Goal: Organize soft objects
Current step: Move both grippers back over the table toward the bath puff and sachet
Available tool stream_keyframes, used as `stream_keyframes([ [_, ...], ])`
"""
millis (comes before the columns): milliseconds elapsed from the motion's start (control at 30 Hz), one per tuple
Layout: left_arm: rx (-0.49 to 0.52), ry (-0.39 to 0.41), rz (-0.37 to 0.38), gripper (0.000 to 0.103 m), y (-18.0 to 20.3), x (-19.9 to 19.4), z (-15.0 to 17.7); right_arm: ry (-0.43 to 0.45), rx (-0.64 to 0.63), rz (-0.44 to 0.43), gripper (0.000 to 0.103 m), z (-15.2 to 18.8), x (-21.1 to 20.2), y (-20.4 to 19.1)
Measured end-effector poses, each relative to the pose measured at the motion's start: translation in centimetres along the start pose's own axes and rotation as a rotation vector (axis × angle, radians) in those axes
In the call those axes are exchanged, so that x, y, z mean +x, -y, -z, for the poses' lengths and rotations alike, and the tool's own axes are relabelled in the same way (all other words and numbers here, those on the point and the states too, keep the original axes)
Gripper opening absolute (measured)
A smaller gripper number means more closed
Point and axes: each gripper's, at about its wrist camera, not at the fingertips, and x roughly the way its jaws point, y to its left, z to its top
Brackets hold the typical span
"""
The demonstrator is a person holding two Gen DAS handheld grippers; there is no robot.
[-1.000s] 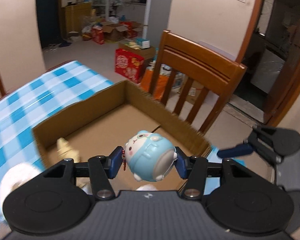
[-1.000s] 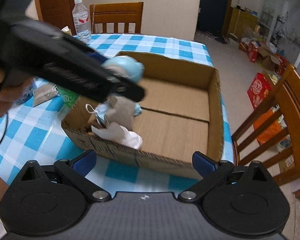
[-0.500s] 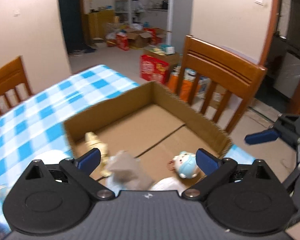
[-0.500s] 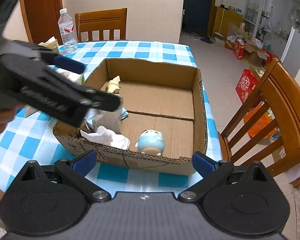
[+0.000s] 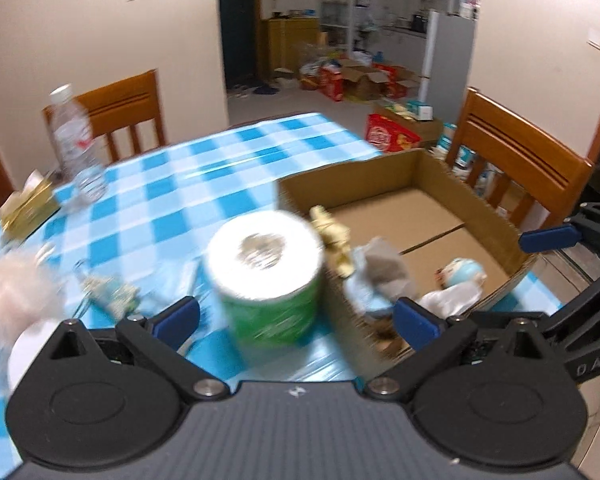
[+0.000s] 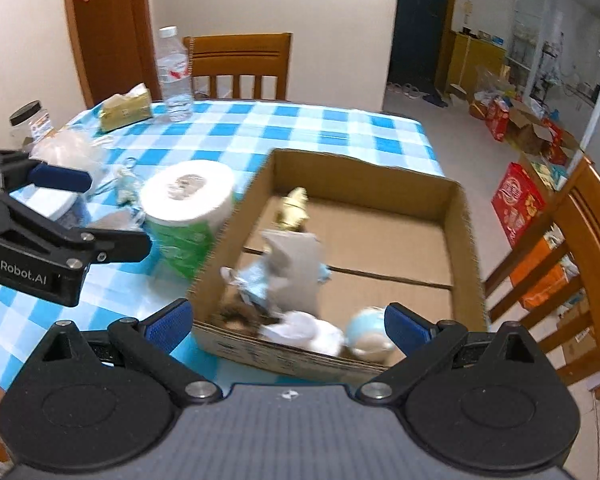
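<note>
A cardboard box [image 6: 466, 216] sits on the blue checked table. Inside lie a light-blue plush toy [image 6: 366, 328], a grey soft piece [image 6: 296, 264], a white crumpled cloth [image 6: 308, 330] and a yellow soft toy [image 6: 294, 208]. The blue plush also shows in the left wrist view [image 5: 462, 274]. A toilet roll in green wrap [image 5: 266, 268] stands left of the box, right before my open, empty left gripper [image 5: 296, 320]. My right gripper [image 6: 286, 324] is open and empty at the box's near wall.
A water bottle [image 6: 174, 74], a yellow tissue pack [image 6: 126, 108], a jar [image 6: 30, 122] and a plastic bag [image 6: 66, 150] stand on the far left of the table. Wooden chairs [image 5: 528, 168] stand beside the table. A pale fluffy thing [image 5: 12, 292] lies at left.
My left gripper opened and dropped the blue plush into the box, then swung left and now faces the toilet roll. My right gripper came closer to the box's near wall.
</note>
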Motion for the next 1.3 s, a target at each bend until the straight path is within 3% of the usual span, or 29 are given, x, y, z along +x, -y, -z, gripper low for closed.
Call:
stream_keyframes([
  [400, 0.004, 0.008, -0.110, 0.102, -9.3, -3.3, 4.4, -0.003, -0.049, -0.027, 0.103, -2.5, 0.6, -9.9],
  [833, -0.052, -0.008, -0.116, 0.102, -18.7, -4.5, 7.9, -0.100, -0.126, -0.043, 0.103, -3.8, 4.5, -20.8],
  [1300, -0.194, -0.061, -0.137, 0.102, -23.3, -3.0, 6.8, -0.144, -0.245, -0.120, 0.103, -4.9, 11.3, -24.9],
])
